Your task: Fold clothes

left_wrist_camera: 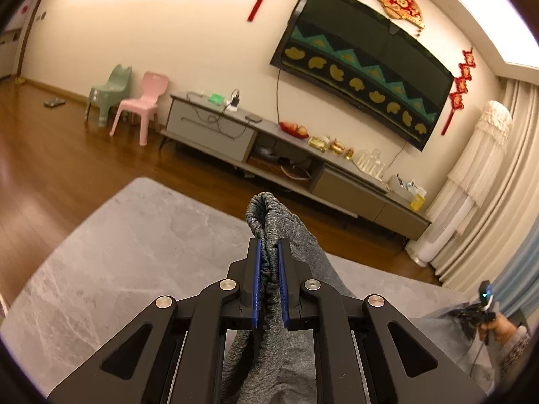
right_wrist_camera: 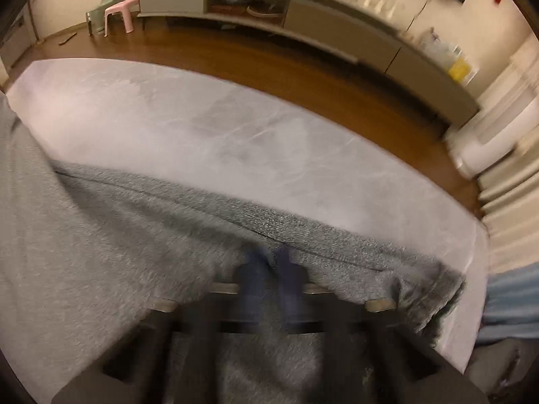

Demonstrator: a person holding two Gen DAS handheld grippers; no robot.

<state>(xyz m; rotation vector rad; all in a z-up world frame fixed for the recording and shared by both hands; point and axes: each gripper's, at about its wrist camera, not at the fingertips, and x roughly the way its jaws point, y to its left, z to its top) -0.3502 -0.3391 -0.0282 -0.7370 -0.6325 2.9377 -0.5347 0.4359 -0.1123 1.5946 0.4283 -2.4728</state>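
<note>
Grey knit garment (left_wrist_camera: 269, 279) is pinched in the left tool (left_wrist_camera: 269, 279), raised off the grey worktop (left_wrist_camera: 118, 252); the right tool (right_wrist_camera: 274, 269), closed, bites its far edge. Likely step: carrying a fold over, then laying it flat. Beyond the worktop a TV cabinet (left_wrist_camera: 215, 134), nothing obstructing.

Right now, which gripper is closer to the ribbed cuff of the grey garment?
Left. The left gripper is clamped on the ribbed cuff, which sticks out past its fingers. The right gripper is farther along the grey garment, closed on its edge over the table.
</note>
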